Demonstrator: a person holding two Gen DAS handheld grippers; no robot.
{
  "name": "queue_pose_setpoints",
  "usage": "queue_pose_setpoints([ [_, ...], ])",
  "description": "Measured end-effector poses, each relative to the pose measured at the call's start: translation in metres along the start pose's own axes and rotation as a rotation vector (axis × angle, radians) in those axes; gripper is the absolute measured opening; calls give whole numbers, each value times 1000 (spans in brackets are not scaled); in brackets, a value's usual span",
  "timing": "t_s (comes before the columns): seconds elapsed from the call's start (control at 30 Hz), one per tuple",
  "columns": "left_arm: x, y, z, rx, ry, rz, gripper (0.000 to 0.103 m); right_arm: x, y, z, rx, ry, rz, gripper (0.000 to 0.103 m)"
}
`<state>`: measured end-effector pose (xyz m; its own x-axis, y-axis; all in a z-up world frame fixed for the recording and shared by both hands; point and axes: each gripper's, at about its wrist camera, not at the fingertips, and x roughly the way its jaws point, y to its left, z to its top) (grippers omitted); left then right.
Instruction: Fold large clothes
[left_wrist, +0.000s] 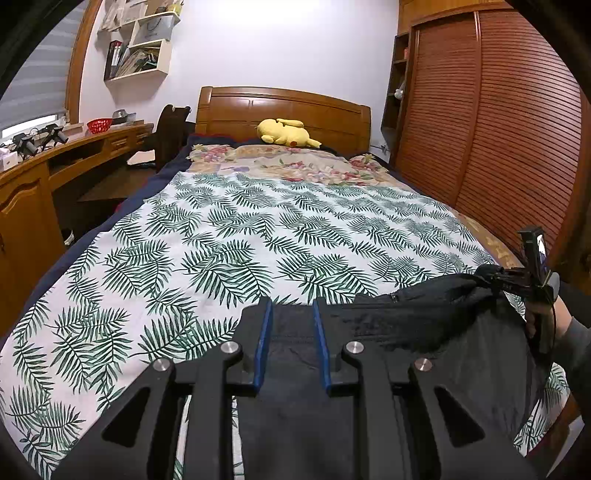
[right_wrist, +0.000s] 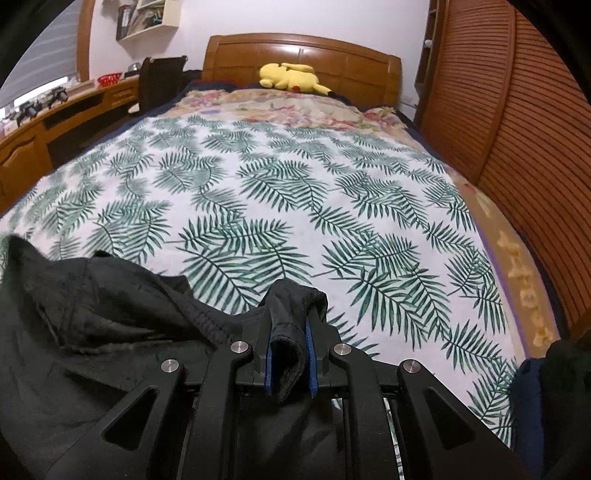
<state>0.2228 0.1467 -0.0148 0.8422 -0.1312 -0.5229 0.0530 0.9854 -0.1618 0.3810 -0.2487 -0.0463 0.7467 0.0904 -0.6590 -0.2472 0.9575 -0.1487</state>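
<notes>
2 claws work 1 black garment (left_wrist: 424, 328) lying at the near edge of the bed (left_wrist: 258, 229). The left claw (left_wrist: 291, 343) stands slightly apart over the fabric; the right claw (right_wrist: 290, 354) is clamped on a bunched corner. The cloth looks soft, light and floppy; hems offer the firmest hold.

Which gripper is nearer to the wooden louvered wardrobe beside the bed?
Right. The right gripper, clamping the black garment, is out toward the wardrobe; the left gripper is farther from it, toward the bed's middle.
</notes>
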Motion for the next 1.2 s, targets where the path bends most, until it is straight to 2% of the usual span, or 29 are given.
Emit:
queue_pose_setpoints([
  [0.23,0,-1,0,4,-4,1,21,5,-6,8,49,13,-5,12],
  [0.37,0,-3,-1,11,-1,-1,21,4,-12,11,99,29,14,24],
  [0.43,0,-3,0,12,0,-3,21,-1,-16,12,106,10,-19,68],
  [0.47,0,-3,0,13,-1,-3,21,-7,-20,13,113,-19,-43,71],
  [0.53,0,-4,0,13,-3,-3,21,-10,-30,13,134,-25,-62,71],
  [0.67,1,-6,0,16,-4,-3,22,0,-47,4,124,40,-67,71],
  [0.9,2,-7,-1,25,4,-2,22,29,-49,-21,137,155,18,71],
  [1.2,8,-11,-2,36,13,-5,23,59,-34,-27,129,241,83,70],
])
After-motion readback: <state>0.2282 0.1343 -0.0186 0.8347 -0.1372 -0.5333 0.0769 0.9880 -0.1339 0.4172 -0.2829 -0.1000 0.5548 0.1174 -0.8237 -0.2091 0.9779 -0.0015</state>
